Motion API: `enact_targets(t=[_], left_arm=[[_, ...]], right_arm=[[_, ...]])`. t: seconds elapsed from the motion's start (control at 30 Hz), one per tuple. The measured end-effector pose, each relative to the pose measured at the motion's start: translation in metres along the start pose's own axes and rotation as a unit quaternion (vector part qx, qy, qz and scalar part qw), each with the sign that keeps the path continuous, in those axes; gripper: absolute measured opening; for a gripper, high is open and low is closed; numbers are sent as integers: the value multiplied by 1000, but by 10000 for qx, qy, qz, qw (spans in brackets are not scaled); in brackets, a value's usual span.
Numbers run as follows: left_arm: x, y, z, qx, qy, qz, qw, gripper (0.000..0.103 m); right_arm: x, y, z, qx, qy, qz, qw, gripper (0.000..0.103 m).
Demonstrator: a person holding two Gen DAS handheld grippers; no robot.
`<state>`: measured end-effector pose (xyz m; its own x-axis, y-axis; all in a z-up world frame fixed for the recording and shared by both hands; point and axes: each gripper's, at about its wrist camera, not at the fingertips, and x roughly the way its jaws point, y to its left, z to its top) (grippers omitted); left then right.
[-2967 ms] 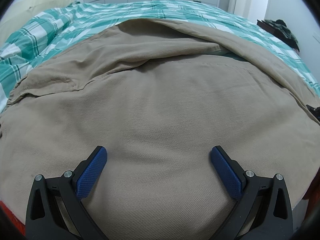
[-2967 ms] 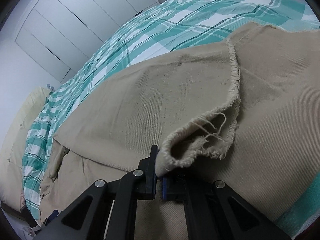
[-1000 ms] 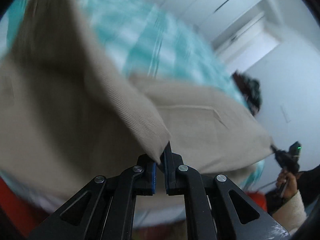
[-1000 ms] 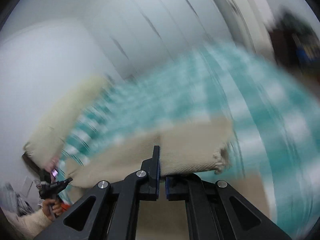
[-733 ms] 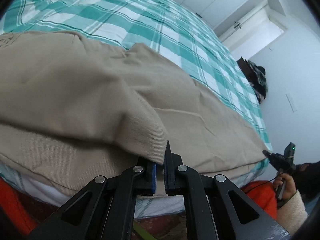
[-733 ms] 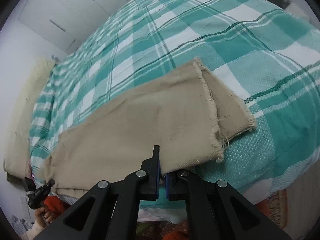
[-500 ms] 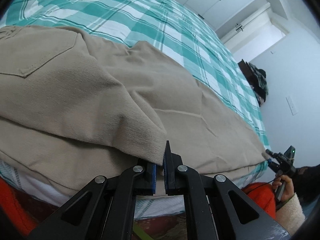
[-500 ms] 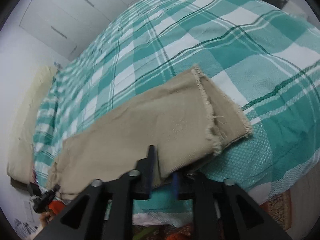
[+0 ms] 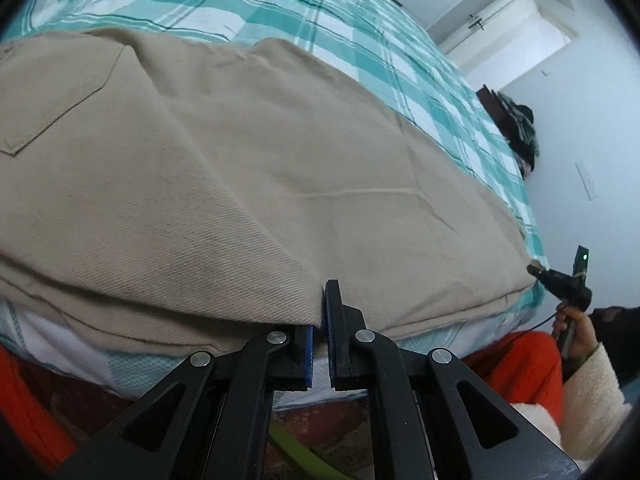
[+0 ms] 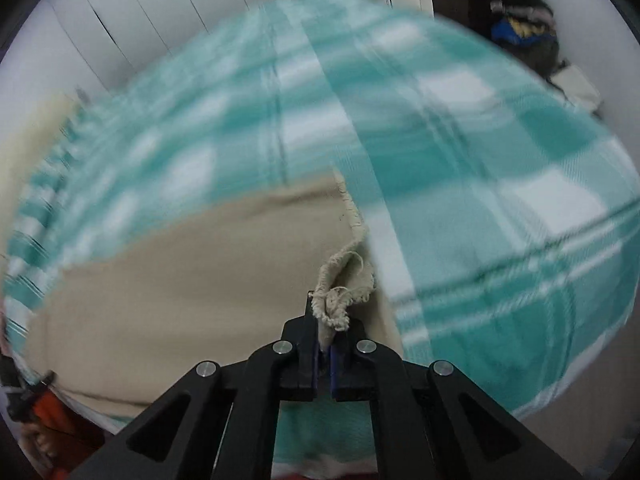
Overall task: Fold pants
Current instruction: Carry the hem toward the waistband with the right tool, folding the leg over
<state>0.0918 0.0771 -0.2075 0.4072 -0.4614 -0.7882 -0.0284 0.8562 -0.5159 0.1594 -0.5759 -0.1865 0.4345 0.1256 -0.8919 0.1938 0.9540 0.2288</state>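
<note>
Beige pants [image 9: 248,168] lie lengthwise along the near edge of a bed with a teal and white check cover [image 9: 280,12]. A back pocket shows at the upper left. My left gripper [image 9: 319,320] is shut on the near folded edge of the pants at the waist end. My right gripper [image 10: 325,344] is shut on the frayed hem [image 10: 340,292] of the pants [image 10: 192,280] at the leg end. That view is blurred by motion. The right gripper also shows far right in the left wrist view [image 9: 560,280].
The bed's near edge and white mattress side [image 9: 60,344] run below the pants. White wardrobe doors [image 10: 224,12] stand behind the bed. Dark clothes are piled on furniture [image 9: 516,128] beyond the far corner. The person's orange clothing [image 9: 520,364] is near the bed edge.
Both grippers lifted the pants, swung them and laid them along the bed edge. Over the last half second the right gripper has swung again, blurring its view. The left has stayed almost still.
</note>
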Motion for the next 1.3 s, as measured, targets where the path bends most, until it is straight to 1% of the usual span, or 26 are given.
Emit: enact_targets(t=[0.03, 0.1, 0.27, 0.33, 0.4, 0.47, 0.53, 0.6, 0.67, 0.7, 0.77, 0.83, 0.9, 0.97, 1.03, 1.07, 1.13, 1.17, 1.23, 1.27, 1.3], left_arm=[[-1, -2, 0, 44, -1, 29, 10000, 3], [0, -2, 0, 108, 8, 77, 9999, 3], [-4, -3, -1, 136, -34, 77, 9999, 3], [-10, -5, -1, 126, -131, 45, 9998, 2], [-24, -7, -2, 130, -359, -111, 9992, 2], [-33, -9, -3, 166, -485, -204, 9985, 2], [-35, -10, -5, 212, -451, -194, 9986, 2], [-25, -7, -9, 235, -257, -29, 9994, 2], [-13, -2, -10, 153, -70, 62, 9998, 2], [-10, -2, -8, 137, -46, 75, 9999, 2], [-14, -5, -7, 179, -88, 77, 9998, 2], [-26, -6, -5, 167, -238, -34, 9996, 2], [-36, -5, -4, 130, -370, -86, 9992, 2], [-35, -4, -6, 87, -378, -78, 9992, 2], [-32, -4, -5, 47, -359, -78, 9993, 2], [-30, -3, -5, 48, -344, -58, 9994, 2], [-17, -5, -6, 145, -104, 138, 9997, 2], [-10, -5, -9, 178, 29, 232, 9996, 2], [-7, -2, -8, 108, 89, 245, 9996, 3], [-7, -3, -6, 93, 116, 314, 9994, 8], [-8, -4, -6, 119, 125, 355, 9992, 9]], right_arm=[[5, -3, -1, 93, 134, -19, 9999, 2], [3, -3, 0, 76, 63, -84, 9999, 2], [7, -4, -1, 62, 163, -175, 9997, 2], [6, -4, -2, 44, 151, -207, 9997, 2], [5, -3, -3, 23, 129, -240, 9996, 2], [6, 0, -2, 35, 107, -240, 9996, 2], [5, -1, -3, 54, 76, -224, 9997, 2], [3, -3, -4, 82, 60, -199, 9998, 2], [2, -5, -5, 96, 55, -189, 9998, 2], [2, -5, -5, 90, 57, -193, 9998, 2], [2, -4, -6, 69, 68, -216, 9997, 2], [-1, -4, -7, 37, 51, -231, 9997, 2], [-10, -9, -8, 163, -76, -70, 9998, 3], [-19, -20, -10, 496, -191, 215, 9984, 3], [-20, -30, -14, 732, -218, 368, 9964, 3], [-19, -34, -17, 842, -215, 436, 9953, 3], [-18, -39, -19, 983, -223, 499, 9937, 3], [-17, -38, -19, 955, -197, 442, 9943, 3], [-14, -29, -17, 724, -94, 180, 9972, 3], [-11, -23, -16, 553, -27, -1, 9985, 3], [-9, -20, -15, 470, 19, -102, 9988, 3]])
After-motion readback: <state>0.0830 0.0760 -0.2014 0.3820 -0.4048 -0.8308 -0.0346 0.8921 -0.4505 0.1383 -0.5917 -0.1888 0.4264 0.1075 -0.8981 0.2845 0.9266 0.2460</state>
